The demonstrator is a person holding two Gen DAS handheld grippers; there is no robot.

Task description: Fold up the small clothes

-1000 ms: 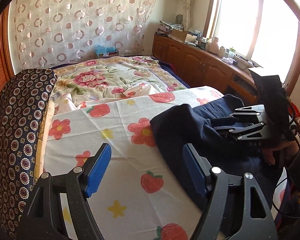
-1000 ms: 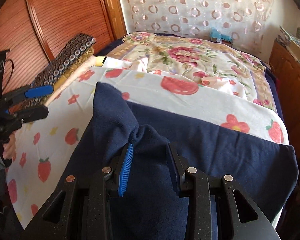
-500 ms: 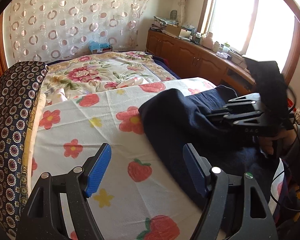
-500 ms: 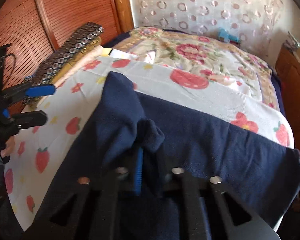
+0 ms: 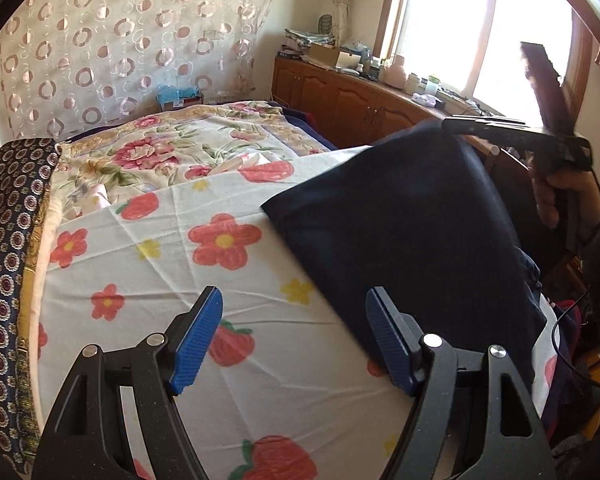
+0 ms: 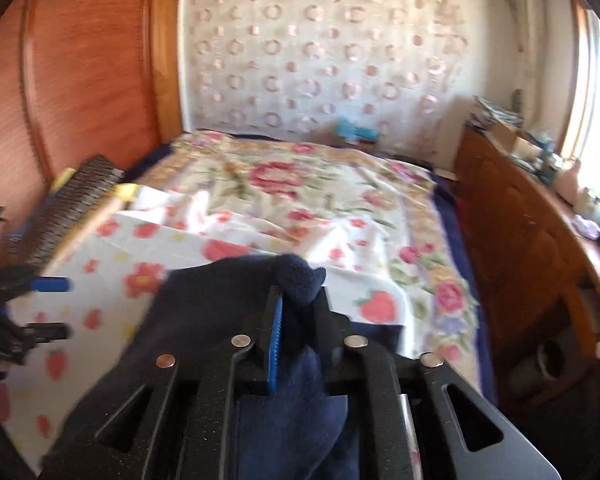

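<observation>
A dark navy garment (image 5: 412, 232) lies on the white fruit-and-flower sheet (image 5: 172, 264) at the right of the bed, with its upper part lifted off the sheet. My right gripper (image 6: 296, 312) is shut on a bunched fold of the navy garment (image 6: 300, 276) and holds it up above the bed; it shows in the left wrist view (image 5: 460, 126) at the garment's raised top. My left gripper (image 5: 296, 340) is open and empty, low over the sheet beside the garment's left edge. It appears at the far left of the right wrist view (image 6: 52, 308).
A patterned dark pillow roll (image 5: 4, 264) lies along the bed's left side. A floral quilt (image 5: 188, 144) covers the far half. A wooden cabinet (image 5: 364, 104) with clutter runs under the window on the right. A wooden headboard panel (image 6: 88, 72) stands left.
My right gripper closed on a fold of the navy garment and lifted it well above the bed. The garment's upper edge rose with it. My left gripper stayed open.
</observation>
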